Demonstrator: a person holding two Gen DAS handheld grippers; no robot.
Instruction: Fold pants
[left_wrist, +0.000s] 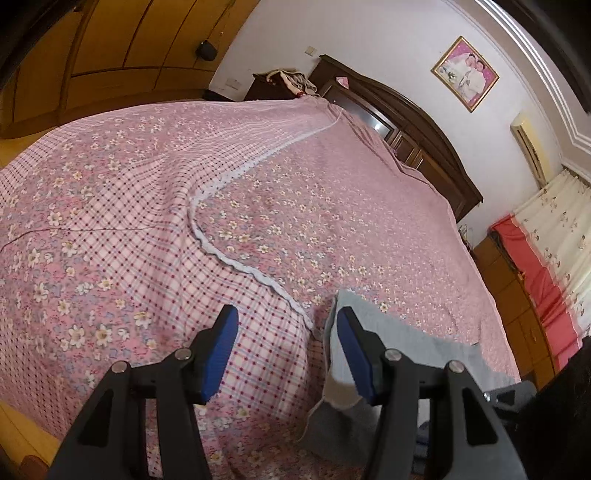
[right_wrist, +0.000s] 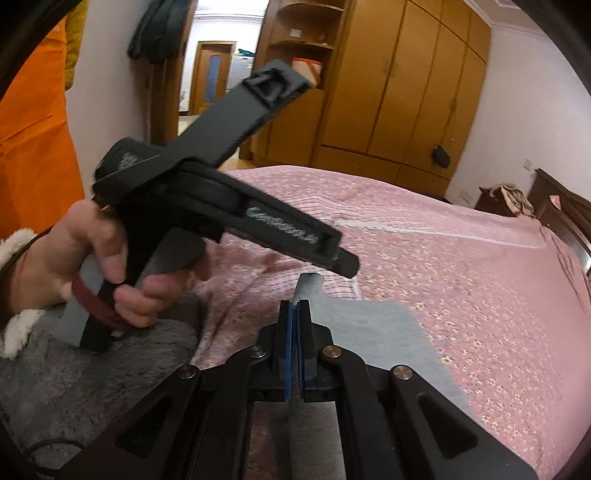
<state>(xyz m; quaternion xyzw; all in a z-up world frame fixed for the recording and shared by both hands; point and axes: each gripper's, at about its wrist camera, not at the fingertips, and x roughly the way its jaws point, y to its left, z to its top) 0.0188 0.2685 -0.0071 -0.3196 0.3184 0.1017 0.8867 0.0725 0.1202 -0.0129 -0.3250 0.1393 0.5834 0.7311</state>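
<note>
Right now my right hand-held gripper (right_wrist: 294, 314) is pinched shut on an edge of the soft grey fabric pants (right_wrist: 373, 332); my left hand-held gripper (left_wrist: 286, 332) hangs open just beside them on the pink floral bed (left_wrist: 295, 206). I'd grab the matching corner before lifting, keeping edges aligned.

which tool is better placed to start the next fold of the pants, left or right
Right: the right tool looks shut on the grey pants. The left tool is open above the bedspread, holding nothing.
</note>
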